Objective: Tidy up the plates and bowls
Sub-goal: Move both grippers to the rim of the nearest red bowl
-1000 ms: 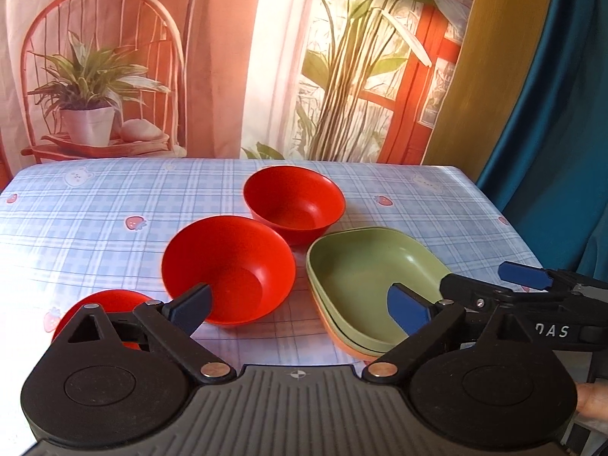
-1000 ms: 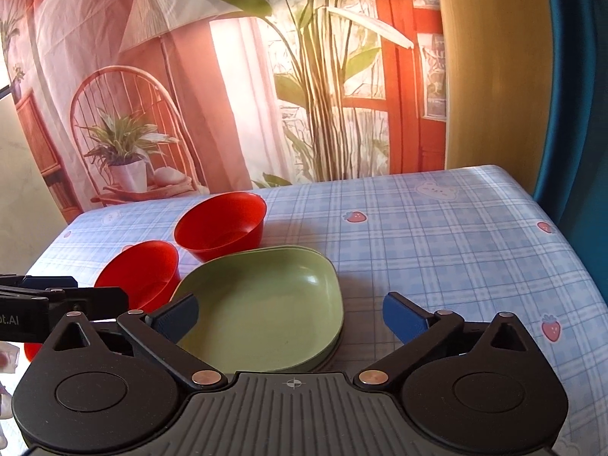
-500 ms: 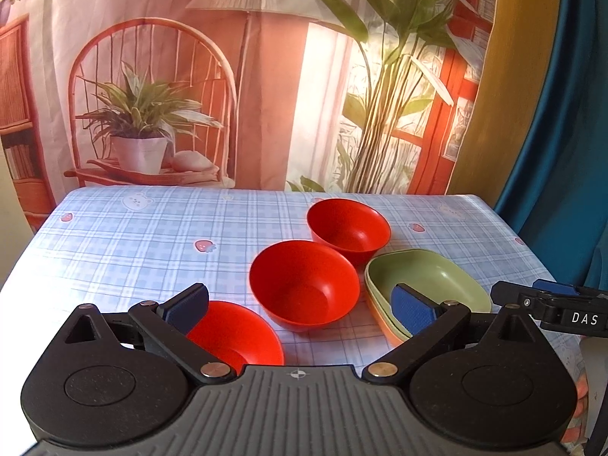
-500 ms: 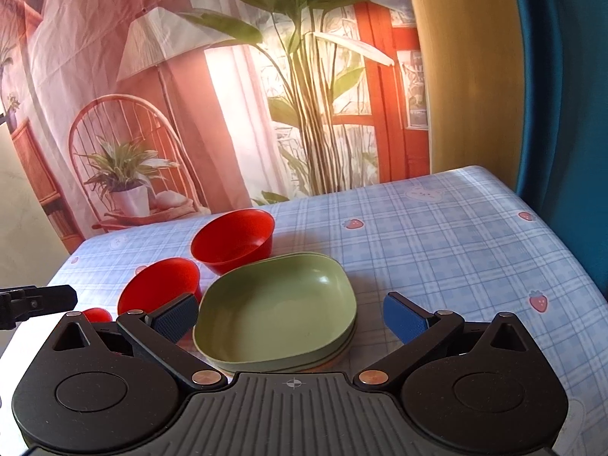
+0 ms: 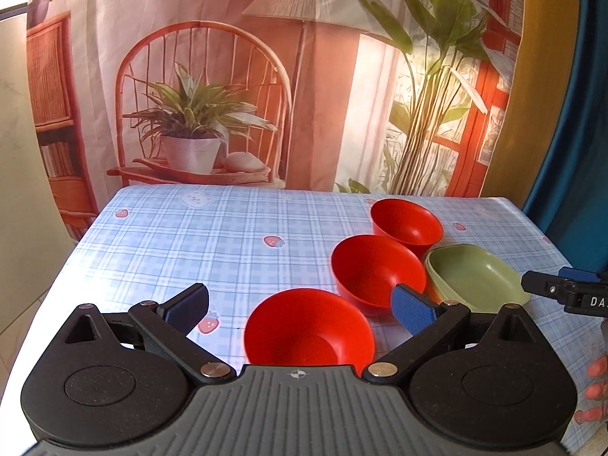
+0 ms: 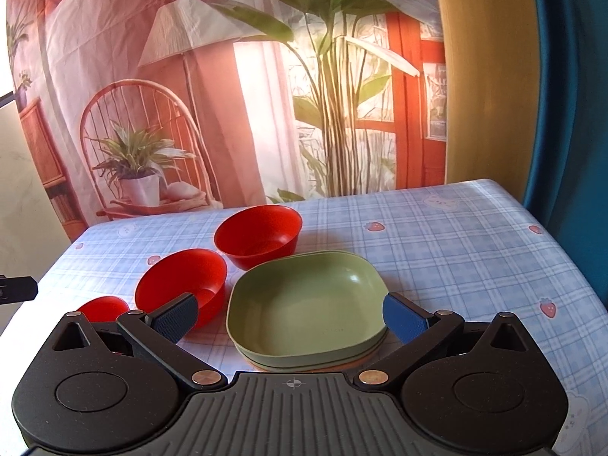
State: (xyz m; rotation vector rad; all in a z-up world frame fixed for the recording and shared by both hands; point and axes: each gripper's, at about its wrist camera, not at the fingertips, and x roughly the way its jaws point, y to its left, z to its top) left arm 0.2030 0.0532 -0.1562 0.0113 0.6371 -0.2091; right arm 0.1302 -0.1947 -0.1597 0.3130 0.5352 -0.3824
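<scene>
Blue-and-white checked tablecloth with strawberry prints point(image 5: 235, 250) covers my table; its left half lies bare out to the near-left edge, its right edge falls off beside a teal curtain point(image 6: 570, 114). On my right, green rounded plastic plates point(image 6: 304, 304) sit stacked over an orange one, right in front of my right gripper point(image 6: 288, 317), spread wide and holding nothing. Three red plastic bowls run diagonally: far bowl point(image 5: 406, 222), middle bowl point(image 5: 376, 271) touching the plates, near bowl point(image 5: 307, 330) between my left gripper's point(image 5: 300, 309) wide, empty fingers.
</scene>
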